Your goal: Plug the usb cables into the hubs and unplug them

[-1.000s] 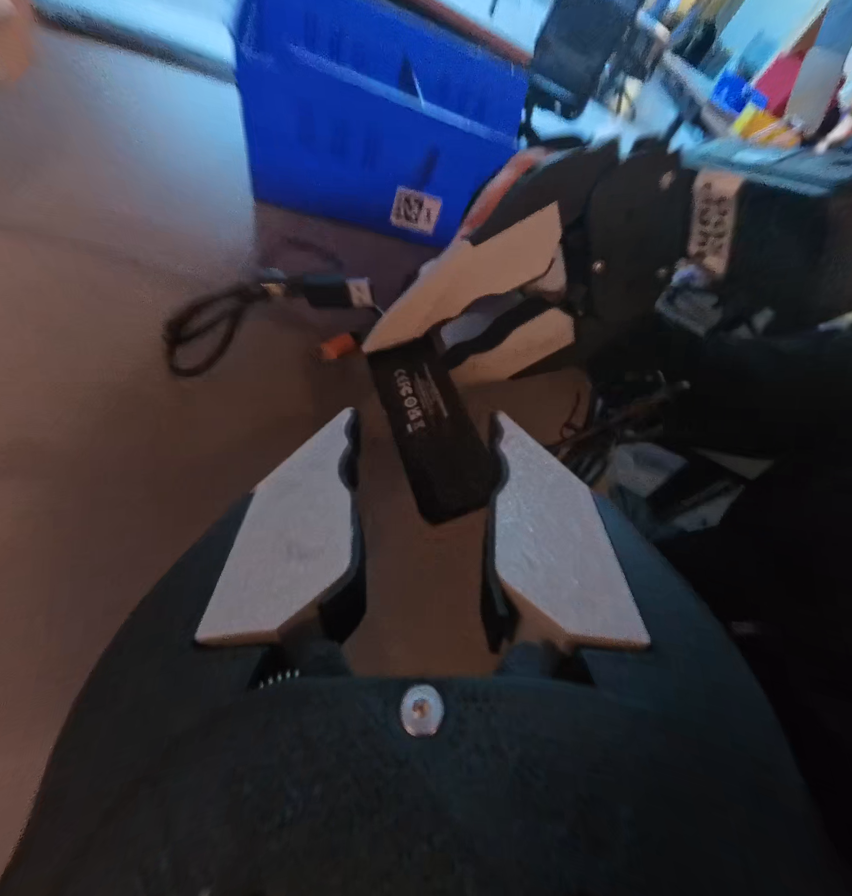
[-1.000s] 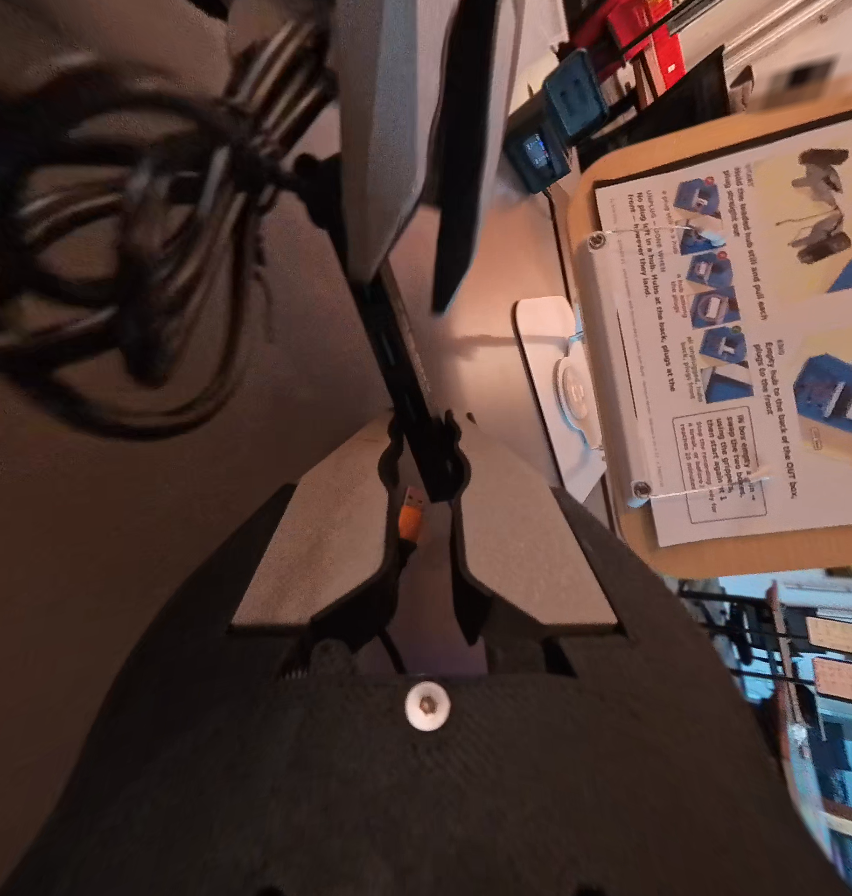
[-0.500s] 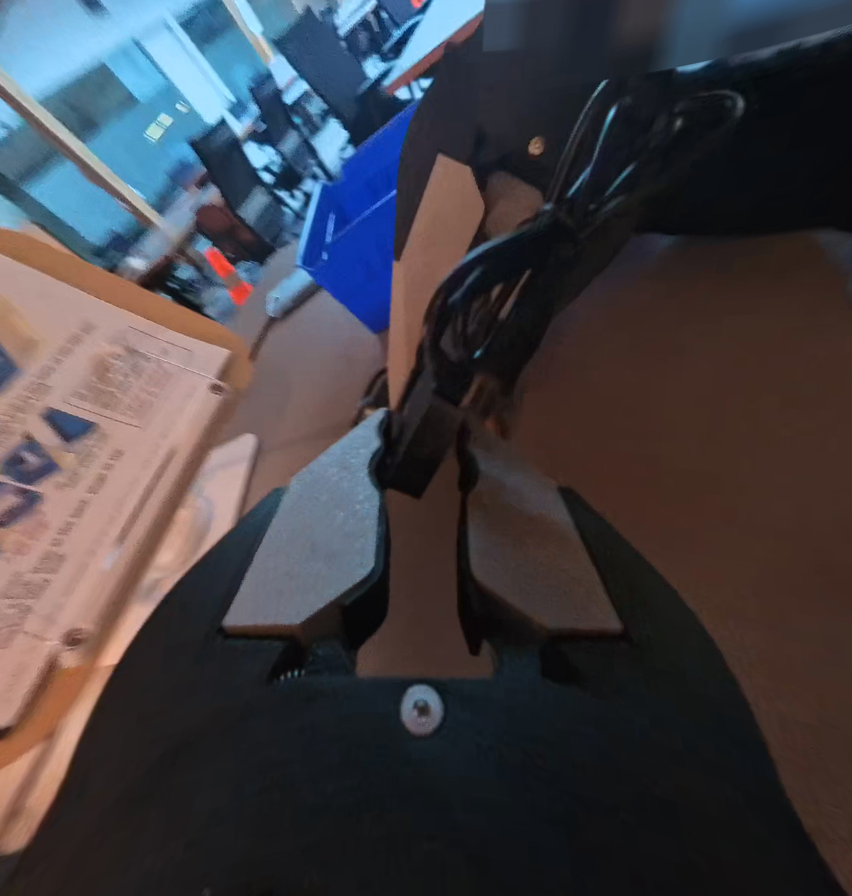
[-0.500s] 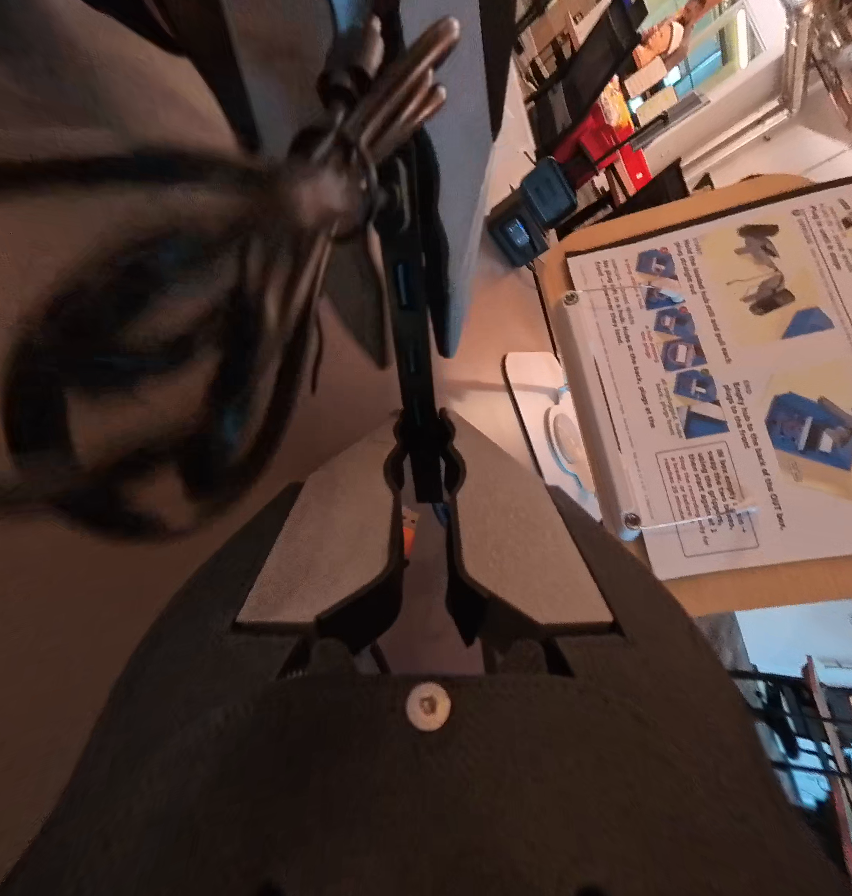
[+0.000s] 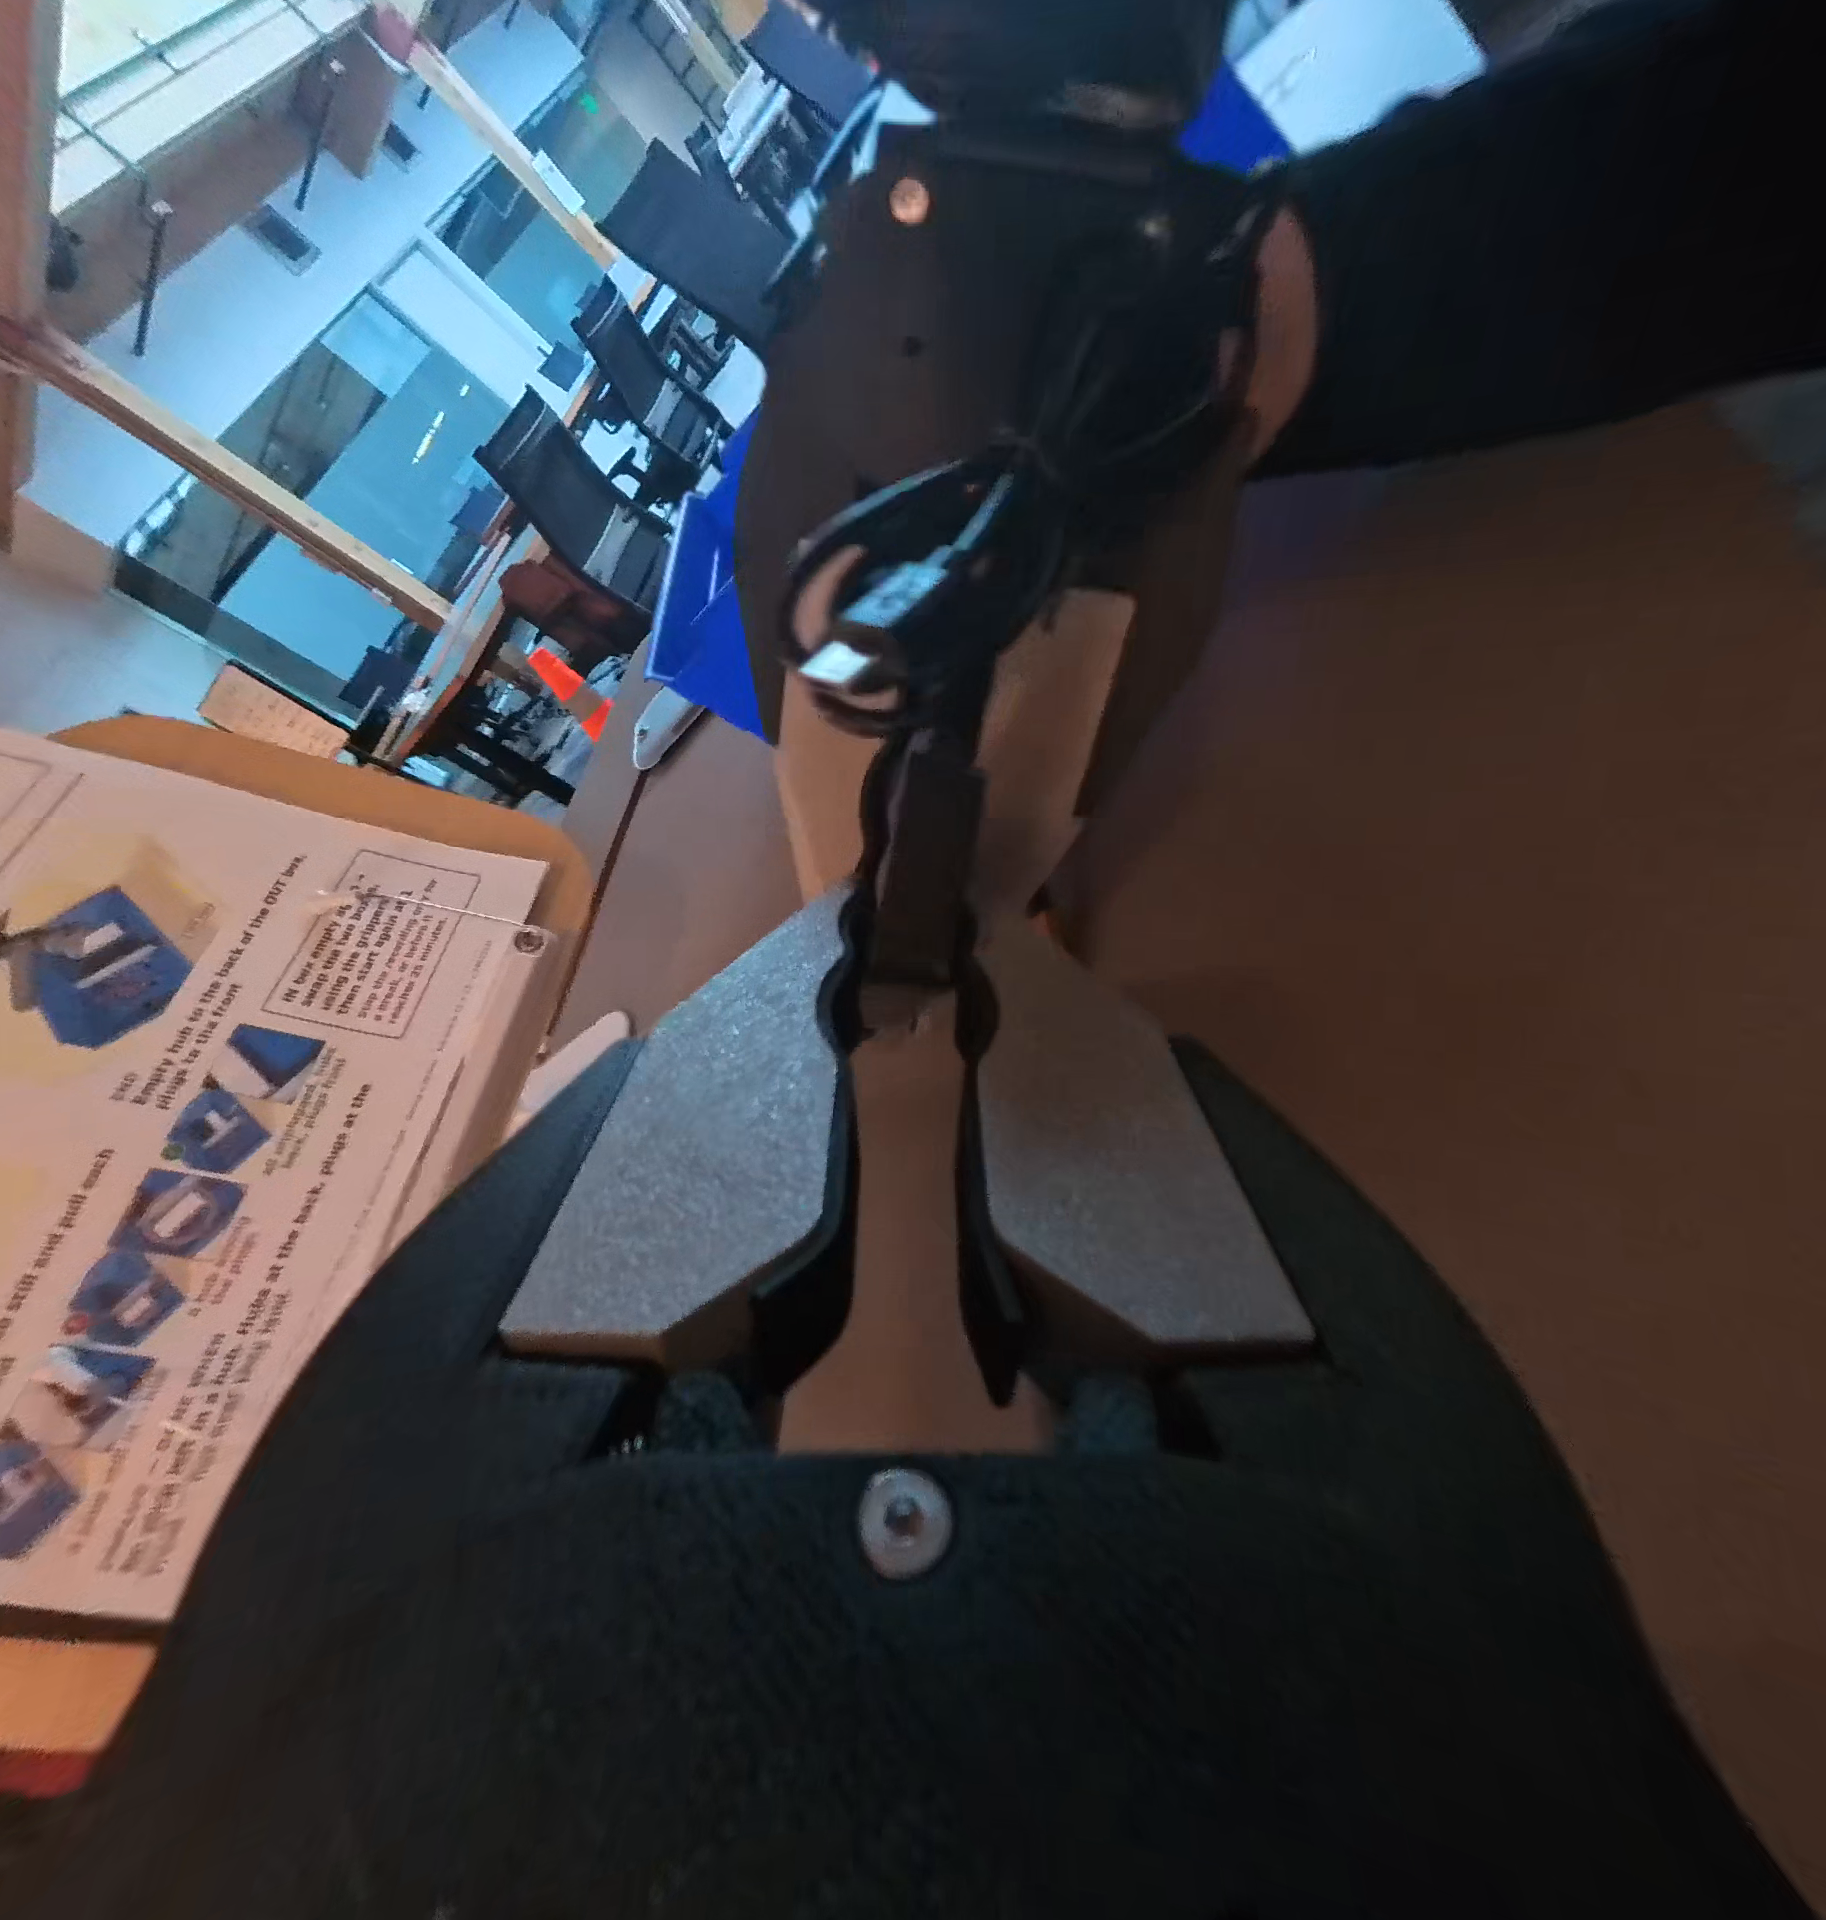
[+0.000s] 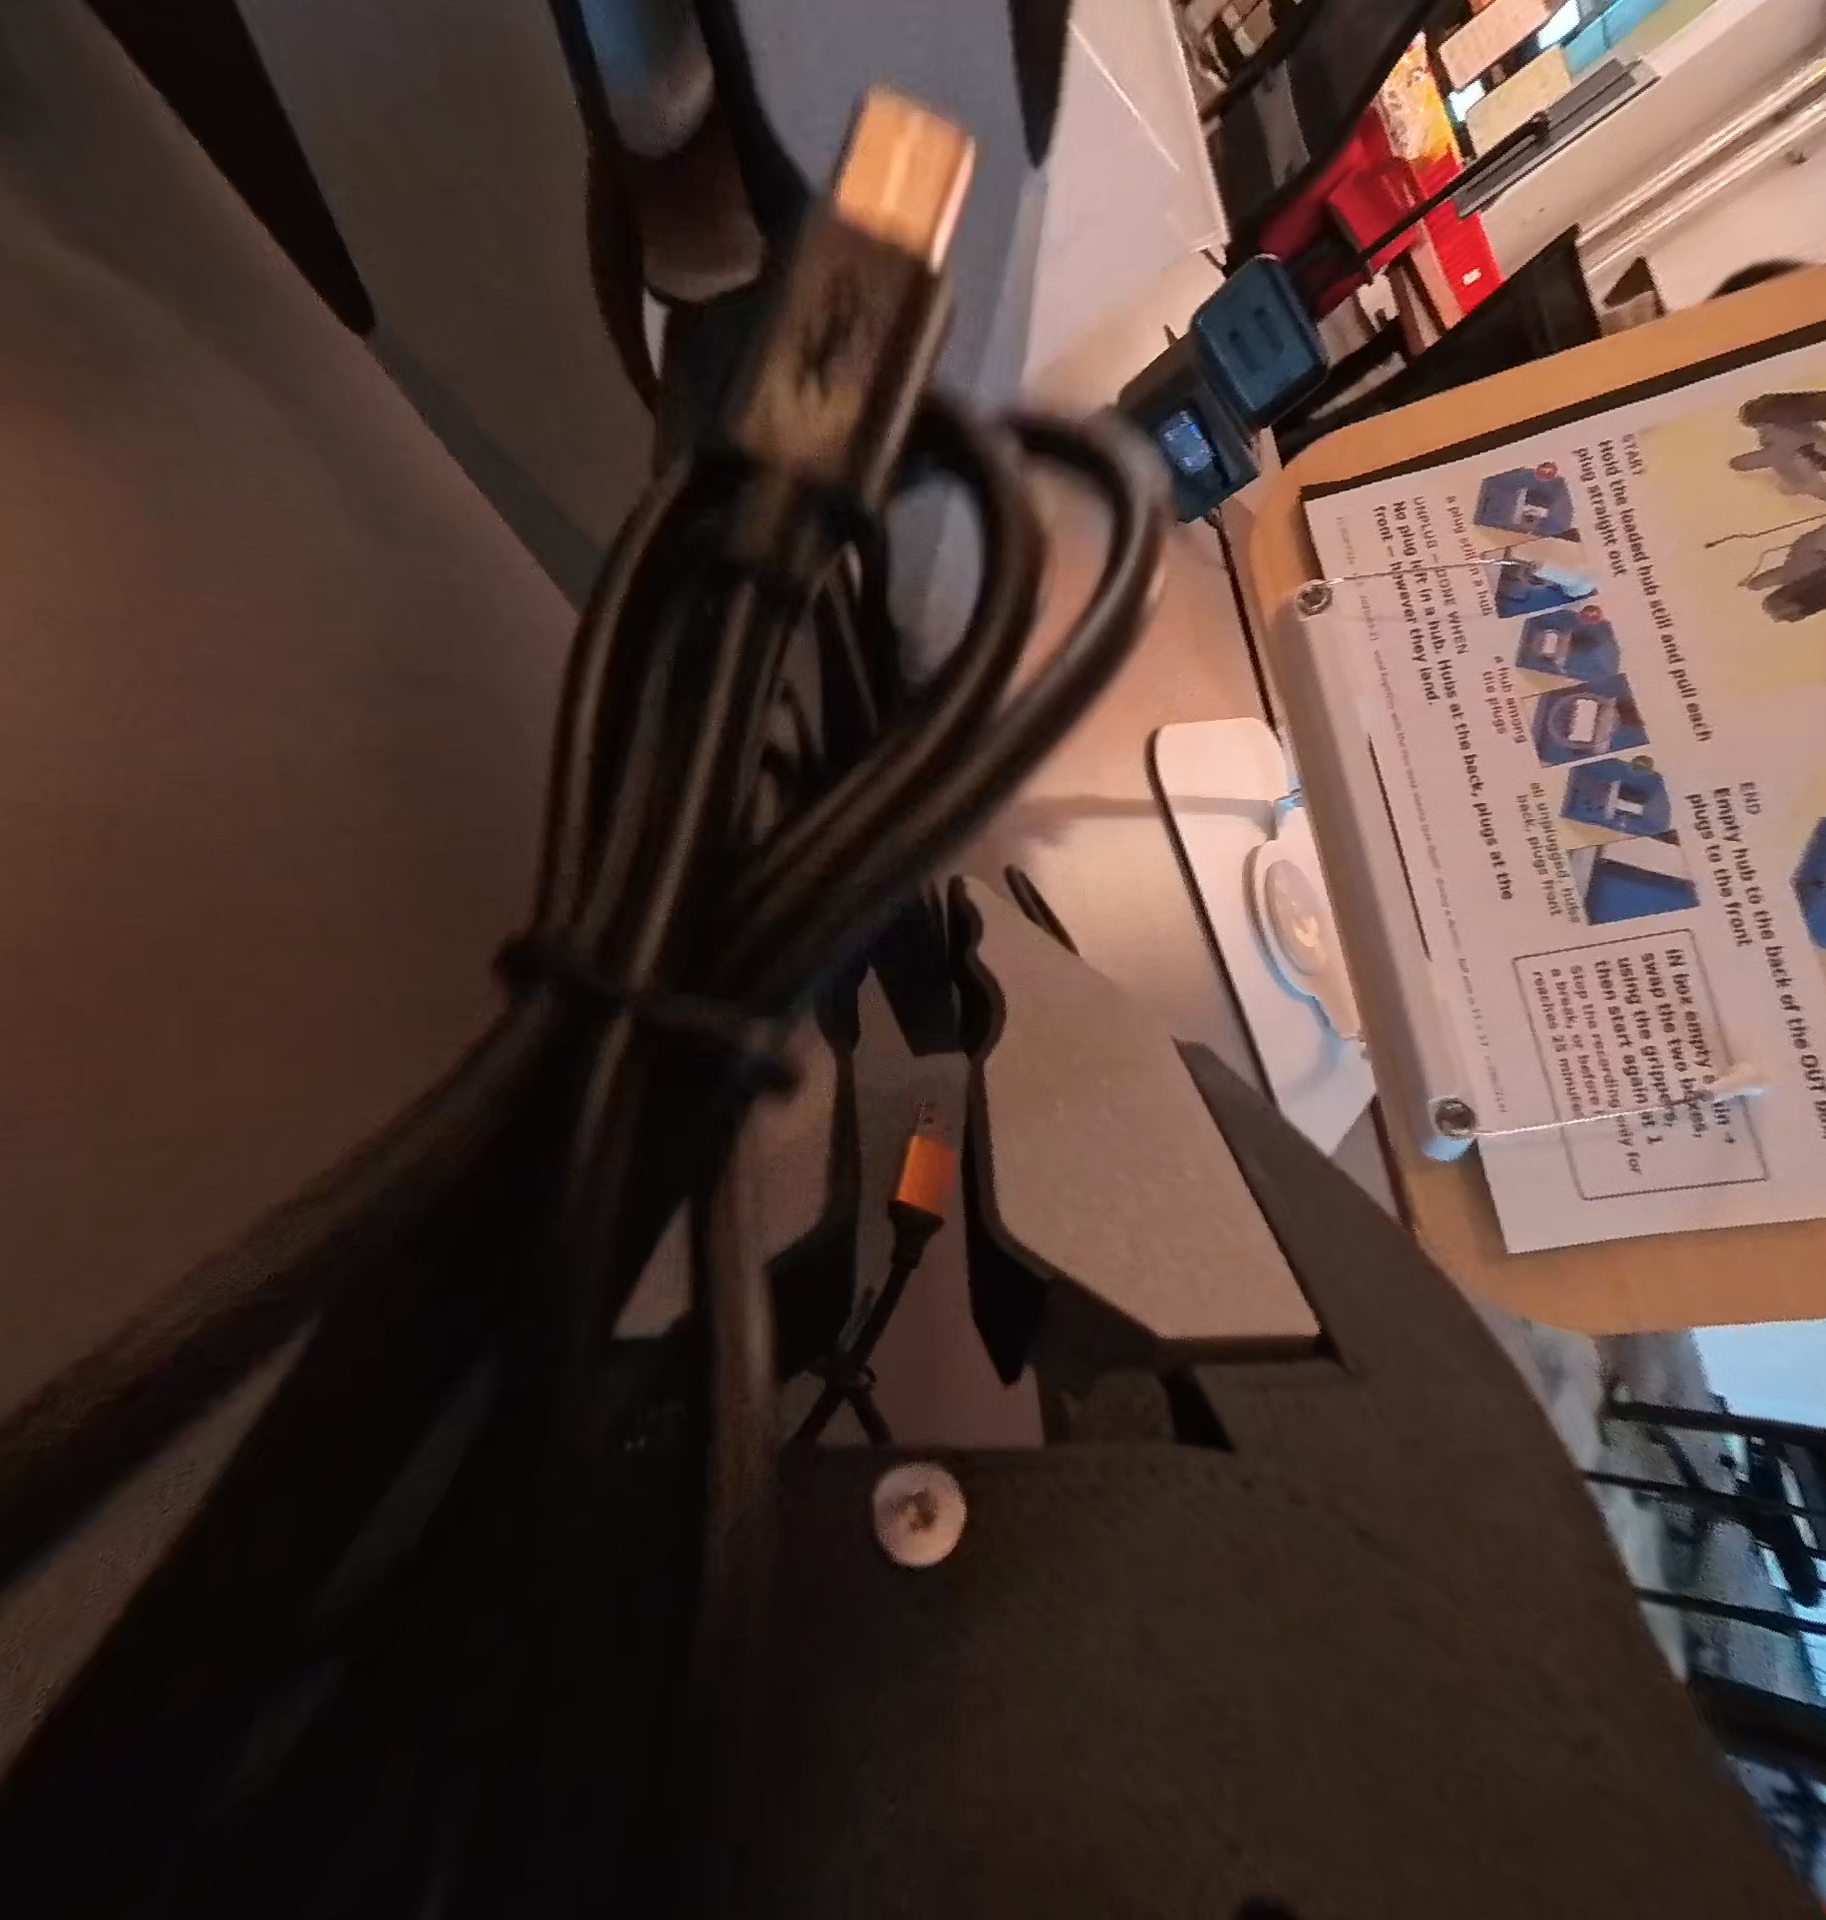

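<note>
Since a second ago, both grippers have swung from lying over the table to facing each other, and the bundled cable (image 6: 701,748) now hangs close in front of the right camera, sharper than half a second back.

In the left wrist view, the left gripper (image 5: 909,966) has its jaws clamped on the near end of the black hub (image 5: 924,862), which stands up between the fingertips. Beyond it the right gripper (image 5: 950,312) holds the hub's far part, with the cable coil and a silver plug (image 5: 841,660) dangling off it. A blue bin (image 5: 706,634) sits behind, and an instruction sheet (image 5: 192,1143) on a board lies at the left edge.

In the right wrist view, the right gripper (image 6: 914,935) has its jaws closed on the hub (image 6: 924,997), though the cable bundle hides the left finger. The bundle is tied with a thin band, its plug (image 6: 893,182) pointing upward. An orange plug (image 6: 924,1169) shows in the gap behind the fingertips. The table (image 6: 213,623) is brown.
</note>
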`<state>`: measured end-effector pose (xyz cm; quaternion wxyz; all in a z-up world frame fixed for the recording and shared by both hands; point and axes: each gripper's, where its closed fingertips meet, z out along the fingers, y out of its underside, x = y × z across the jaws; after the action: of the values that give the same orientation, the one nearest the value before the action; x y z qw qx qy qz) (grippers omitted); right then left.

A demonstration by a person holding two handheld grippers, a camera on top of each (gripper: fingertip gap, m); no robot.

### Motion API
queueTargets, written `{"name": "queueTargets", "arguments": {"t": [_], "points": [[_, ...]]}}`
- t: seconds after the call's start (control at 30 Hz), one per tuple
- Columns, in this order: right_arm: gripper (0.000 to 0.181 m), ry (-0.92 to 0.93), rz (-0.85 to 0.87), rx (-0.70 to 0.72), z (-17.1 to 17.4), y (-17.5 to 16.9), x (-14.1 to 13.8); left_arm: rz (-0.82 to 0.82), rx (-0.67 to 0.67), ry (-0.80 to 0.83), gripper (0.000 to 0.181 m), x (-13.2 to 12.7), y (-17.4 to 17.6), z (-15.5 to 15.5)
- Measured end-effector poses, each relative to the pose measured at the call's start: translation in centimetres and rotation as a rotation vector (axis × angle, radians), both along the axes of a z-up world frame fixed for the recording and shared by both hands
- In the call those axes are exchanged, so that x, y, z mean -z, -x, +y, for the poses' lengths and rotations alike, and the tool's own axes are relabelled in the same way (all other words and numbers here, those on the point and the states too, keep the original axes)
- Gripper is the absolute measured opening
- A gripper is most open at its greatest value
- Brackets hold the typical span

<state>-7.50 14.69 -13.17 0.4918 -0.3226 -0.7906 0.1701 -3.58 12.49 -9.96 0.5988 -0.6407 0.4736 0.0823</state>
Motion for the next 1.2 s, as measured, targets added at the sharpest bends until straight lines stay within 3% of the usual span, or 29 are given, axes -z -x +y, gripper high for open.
{"name": "queueTargets", "arguments": {"t": [0.03,0.23,0.33,0.37,0.47,0.57,0.77,0.93,1.03,1.2], "points": [[0.011,0.02,-0.009,-0.004,0.0,-0.2,0.1,0.044,-0.006,-0.017,0.008,0.2,0.2,-0.1],[0.019,0.262,0.02,0.144,4.4,-1.5,-1.4,0.158,-0.051,-0.112,0.008,0.5,3.1,-0.6],[0.046,0.444,-0.082,0.207,5.6,-1.8,0.3,0.272,-0.1,-0.156,0.008,1.7,4.0,-0.3],[0.047,0.466,-0.131,0.236,5.9,-1.9,1.3,0.319,-0.119,-0.162,0.008,2.2,4.4,-0.2],[0.047,0.422,-0.28,0.306,6.5,-2.5,4.5,0.391,-0.135,-0.158,0.009,3.4,5.1,-0.3],[0.04,0.376,-0.325,0.311,6.3,-2.8,5.5,0.381,-0.149,-0.183,0.009,3.2,5.6,-0.4],[0.034,0.419,-0.327,0.345,7.5,-4.0,5.4,0.369,-0.185,-0.171,0.008,3.9,7.2,0.0],[0.008,0.406,-0.344,0.322,6.9,-3.8,5.7,0.374,-0.165,-0.137,0.008,5.0,6.9,0.3],[0.006,0.353,-0.348,0.357,7.1,-3.4,5.8,0.378,-0.158,-0.129,0.008,5.2,6.9,0.3],[0.006,0.447,-0.319,0.233,3.5,-2.1,4.0,0.396,-0.132,-0.159,0.009,4.9,6.9,0.5]]}}
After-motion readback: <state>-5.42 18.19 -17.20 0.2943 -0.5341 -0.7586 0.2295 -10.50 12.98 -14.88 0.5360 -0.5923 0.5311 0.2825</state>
